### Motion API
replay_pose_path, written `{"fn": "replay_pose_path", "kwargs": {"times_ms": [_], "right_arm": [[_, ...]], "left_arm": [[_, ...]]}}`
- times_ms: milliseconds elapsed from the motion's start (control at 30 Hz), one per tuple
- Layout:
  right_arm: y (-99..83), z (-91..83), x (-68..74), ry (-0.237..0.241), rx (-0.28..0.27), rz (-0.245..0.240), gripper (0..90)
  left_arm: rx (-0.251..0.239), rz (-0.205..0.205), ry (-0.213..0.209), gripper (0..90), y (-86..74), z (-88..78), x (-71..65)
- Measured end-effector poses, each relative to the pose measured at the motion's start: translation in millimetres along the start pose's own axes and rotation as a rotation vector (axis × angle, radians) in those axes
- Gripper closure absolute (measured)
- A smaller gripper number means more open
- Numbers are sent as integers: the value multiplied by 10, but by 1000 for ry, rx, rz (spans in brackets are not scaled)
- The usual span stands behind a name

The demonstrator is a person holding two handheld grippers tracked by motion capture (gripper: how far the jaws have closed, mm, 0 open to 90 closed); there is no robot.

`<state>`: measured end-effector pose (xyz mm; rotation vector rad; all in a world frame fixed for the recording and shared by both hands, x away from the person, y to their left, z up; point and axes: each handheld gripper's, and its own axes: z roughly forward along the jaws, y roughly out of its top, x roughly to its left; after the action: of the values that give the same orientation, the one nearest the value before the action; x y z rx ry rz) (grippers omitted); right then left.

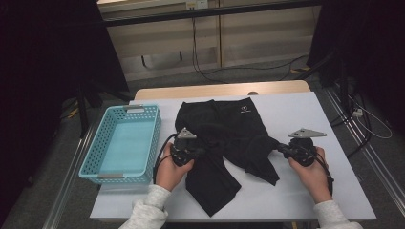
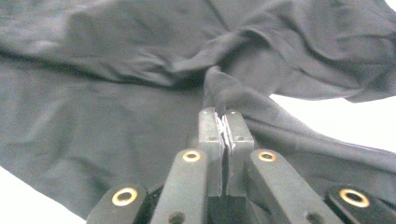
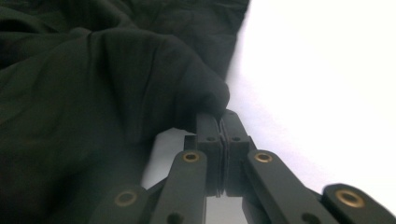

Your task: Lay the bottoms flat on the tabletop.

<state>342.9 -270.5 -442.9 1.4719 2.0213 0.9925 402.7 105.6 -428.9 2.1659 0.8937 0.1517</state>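
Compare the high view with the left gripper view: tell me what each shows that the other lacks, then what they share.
High view alone: the turquoise basket at the table's left, the right gripper pinching the garment's right edge, both hands, the white table as a whole, and the floor with cables behind.

Left gripper view alone: the close detail of the jaws shut together, with a ridge of cloth pinched between the pads.

Both: the black garment, the left gripper gripping it, and some white table surface.
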Motion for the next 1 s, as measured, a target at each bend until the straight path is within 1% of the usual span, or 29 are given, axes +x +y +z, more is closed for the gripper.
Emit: {"fn": "replay_pose_path", "kwargs": {"times_ms": [33,133,167,200,233,267,367,467,500,567,600,633,700,733,800,833,900,967,1000], "right_arm": [[5,13,-6,-8,-2,2,891],[21,47,-12,-27,-3,-5,891],[26,55,-9,-28,-4,-9,890],[29,59,-4,-33,-3,-14,888],[29,62,-4,-38,0,-21,881],[26,64,-7,-40,4,-26,860],[9,52,-2,-20,13,-35,785],[-10,2,30,-26,16,-36,671],[-17,-23,37,-26,15,-37,648],[-34,-80,46,-17,8,-36,571],[-45,-109,51,-16,7,-28,516],[-57,-140,56,-15,4,-21,474],[-83,-194,69,3,6,-22,461],[-95,-217,81,11,3,-26,439],[-114,-253,121,24,4,-28,395],[-120,-265,144,33,5,-35,390],[-133,-282,195,39,4,-46,386],[-153,-288,234,56,11,-49,381],[-168,-287,250,67,16,-42,380]], "left_arm": [[2,3,4,878,-1,-11,19],[10,-10,26,878,-9,-20,49],[11,-8,47,878,-11,-30,60],[5,-16,60,878,-9,-42,73],[-3,-25,55,879,-6,-59,88],[-12,-33,66,878,-6,-73,97],[-14,-32,47,872,1,-77,88],[-16,-31,37,868,12,-56,71],[-12,-29,34,868,17,-57,74],[-25,-39,30,862,34,-68,81],[-36,-43,31,842,45,-75,82],[-45,-37,32,803,63,-86,79],[-72,-17,32,684,104,-85,44],[-87,-20,11,624,125,-68,15],[-101,-17,-29,497,171,-17,-64],[-92,4,-45,460,194,10,-105],[-86,43,-75,424,229,68,-191],[-78,54,-102,390,253,126,-259],[-78,59,-108,381,261,155,-287]]}}
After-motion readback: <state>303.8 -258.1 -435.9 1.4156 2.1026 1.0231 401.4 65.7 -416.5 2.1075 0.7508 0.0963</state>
